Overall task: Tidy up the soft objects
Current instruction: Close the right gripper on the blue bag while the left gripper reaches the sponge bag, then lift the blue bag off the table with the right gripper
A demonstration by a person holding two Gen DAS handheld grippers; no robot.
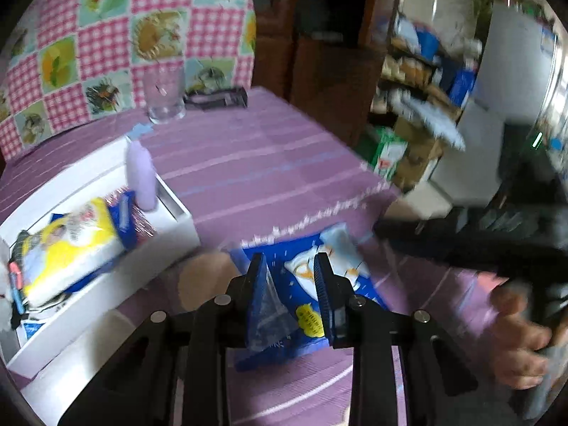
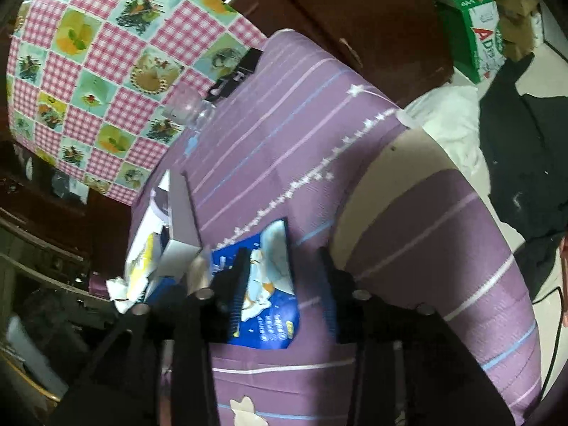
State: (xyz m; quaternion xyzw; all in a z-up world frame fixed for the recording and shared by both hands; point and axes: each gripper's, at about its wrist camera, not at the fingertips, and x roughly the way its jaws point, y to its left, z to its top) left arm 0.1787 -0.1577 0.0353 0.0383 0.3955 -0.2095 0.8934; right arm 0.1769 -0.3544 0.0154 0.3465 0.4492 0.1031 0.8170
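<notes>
- Between our left gripper [image 1: 289,266] jaws, pinched, sits the blue packet [image 1: 309,284] on the purple tablecloth [image 1: 248,163].
- Beside it, our right gripper [image 2: 284,269] stands apart, holding nothing.
- Farther left, the white box [image 1: 177,213] awaits; next we lift and carry the packet there.

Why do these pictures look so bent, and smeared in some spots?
Left wrist view: the fisheye lens curves the purple tablecloth; the shelves on the right and the person's hand smear with motion, while the blue packet stays fairly sharp. Right wrist view: stronger bending, dim dark corners, and a soft, blurred glass.
</notes>
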